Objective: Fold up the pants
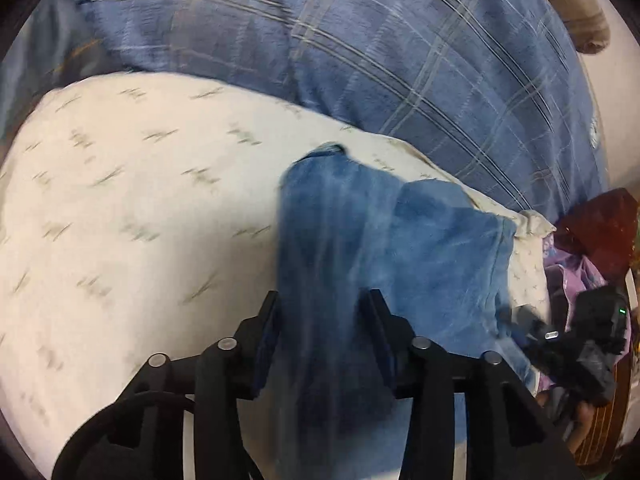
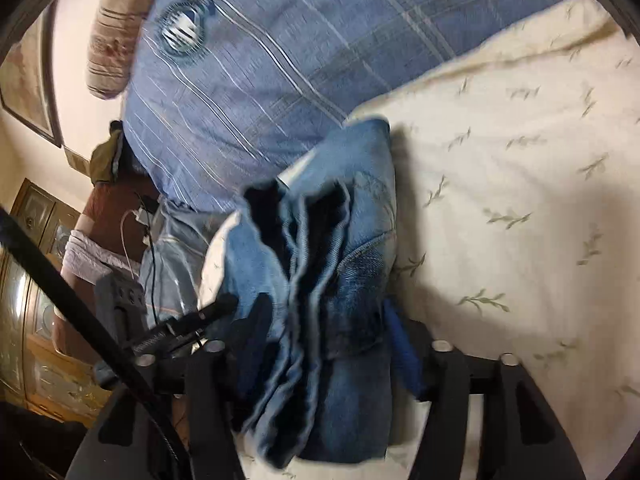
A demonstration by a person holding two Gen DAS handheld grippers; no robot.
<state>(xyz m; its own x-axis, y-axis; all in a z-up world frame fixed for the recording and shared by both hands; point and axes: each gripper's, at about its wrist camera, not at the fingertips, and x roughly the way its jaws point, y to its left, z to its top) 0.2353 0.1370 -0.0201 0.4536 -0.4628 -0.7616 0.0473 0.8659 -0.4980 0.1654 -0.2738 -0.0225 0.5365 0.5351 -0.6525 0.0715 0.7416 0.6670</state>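
Jeans (image 1: 360, 240) are bunched near the edge of the cream sheet (image 1: 140, 200), in front of the blue plaid pillow (image 1: 400, 60). Denim is seen between the spread jaws of both the left gripper (image 1: 324, 316) and right gripper (image 2: 320, 320), apparently unpinched. With nothing clamped, the loose layers could slump and the fold be lost.

The right gripper (image 2: 320, 316) stood with its two black fingers wide apart. A bunched pile of blue jeans (image 2: 336, 240) lay between them, with folds and dark gaps showing on top. One finger had a bright blue pad (image 2: 402, 344) just beside the jeans. The jeans sat on a cream sheet (image 2: 520, 200) with small green leaves. Behind them was a blue striped blanket (image 2: 280, 60). The other gripper (image 2: 180, 328) poked in from the left, near the jeans. A wooden cabinet (image 2: 36, 280) stood far left.
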